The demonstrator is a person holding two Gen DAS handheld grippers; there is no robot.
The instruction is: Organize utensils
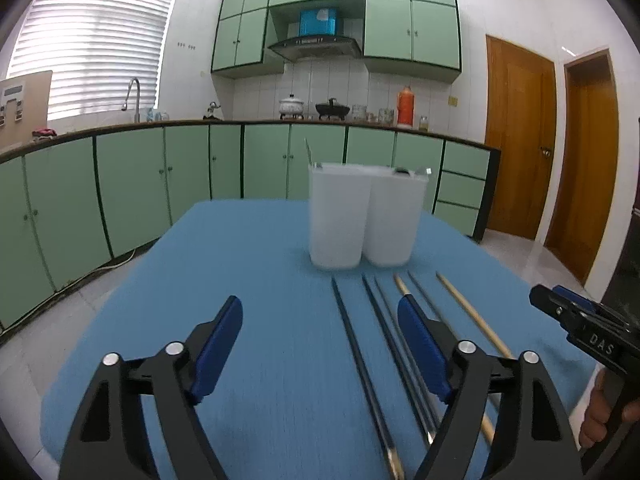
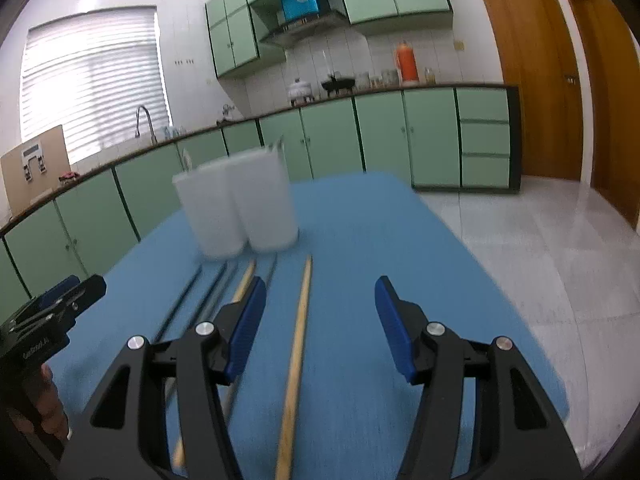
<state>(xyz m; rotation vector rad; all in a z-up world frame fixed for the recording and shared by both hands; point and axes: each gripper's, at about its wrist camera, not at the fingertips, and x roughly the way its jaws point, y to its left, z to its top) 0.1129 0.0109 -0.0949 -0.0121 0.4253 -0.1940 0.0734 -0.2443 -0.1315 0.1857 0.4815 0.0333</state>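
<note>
Two white utensil holders (image 1: pixel 362 216) stand side by side on the blue table (image 1: pixel 256 264); utensil tips poke above their rims. They also show in the right wrist view (image 2: pixel 240 208). Several chopsticks lie in front of them: dark ones (image 1: pixel 356 344) and two wooden ones (image 1: pixel 468 312). In the right wrist view the dark chopsticks (image 2: pixel 192 292) lie left and a wooden chopstick (image 2: pixel 298 344) runs between my fingers. My left gripper (image 1: pixel 320 332) is open and empty above the table, left of the chopsticks. My right gripper (image 2: pixel 320 316) is open and empty above the wooden chopstick.
Green kitchen cabinets (image 1: pixel 160 176) and a counter with sink, pots and an orange flask (image 1: pixel 405 107) run behind the table. Wooden doors (image 1: pixel 520 140) are at the right. The right gripper's body (image 1: pixel 580 328) shows at the table's right edge.
</note>
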